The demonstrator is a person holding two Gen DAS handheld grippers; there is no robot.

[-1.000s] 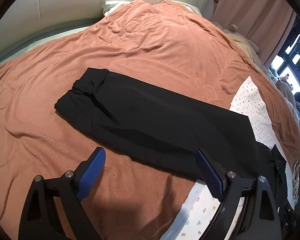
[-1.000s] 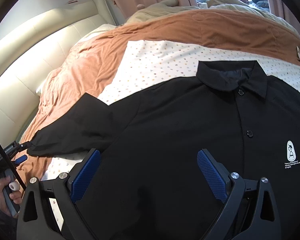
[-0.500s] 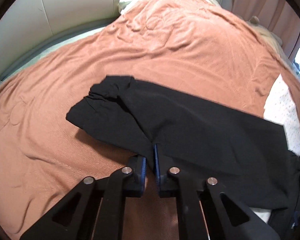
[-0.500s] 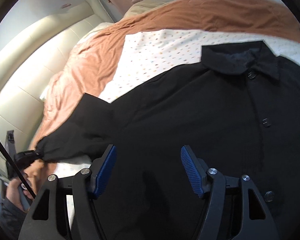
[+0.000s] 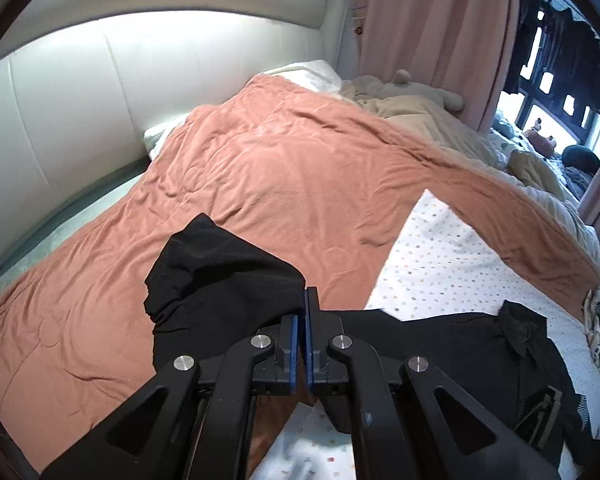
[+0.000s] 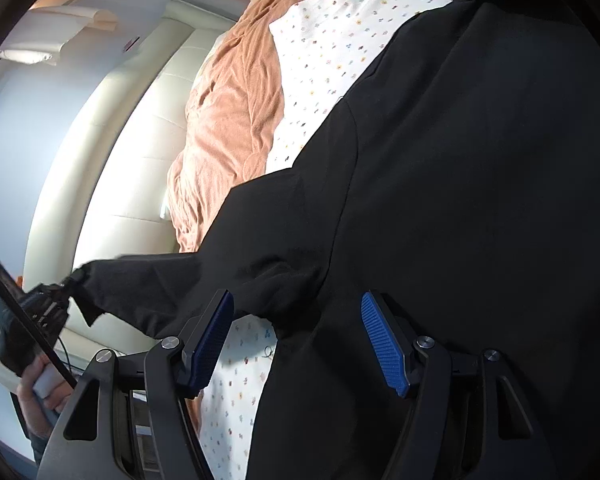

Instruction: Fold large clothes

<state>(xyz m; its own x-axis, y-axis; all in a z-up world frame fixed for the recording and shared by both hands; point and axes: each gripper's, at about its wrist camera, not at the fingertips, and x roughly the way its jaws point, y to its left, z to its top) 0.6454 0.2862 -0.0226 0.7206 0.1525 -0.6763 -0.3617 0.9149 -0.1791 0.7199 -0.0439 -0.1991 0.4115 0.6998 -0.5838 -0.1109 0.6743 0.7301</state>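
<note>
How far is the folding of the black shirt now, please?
Early stage. Done: the black shirt lies spread on the bed. In hand: the left tool is shut on the sleeve and lifts it. The right tool is open above the body. Left: all folds.

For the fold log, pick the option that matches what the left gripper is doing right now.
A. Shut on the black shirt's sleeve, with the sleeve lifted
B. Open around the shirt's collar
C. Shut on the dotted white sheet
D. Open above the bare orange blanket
A: the left gripper has its blue fingers pressed together on the sleeve of the black shirt, which is bunched up above the orange blanket.
</note>
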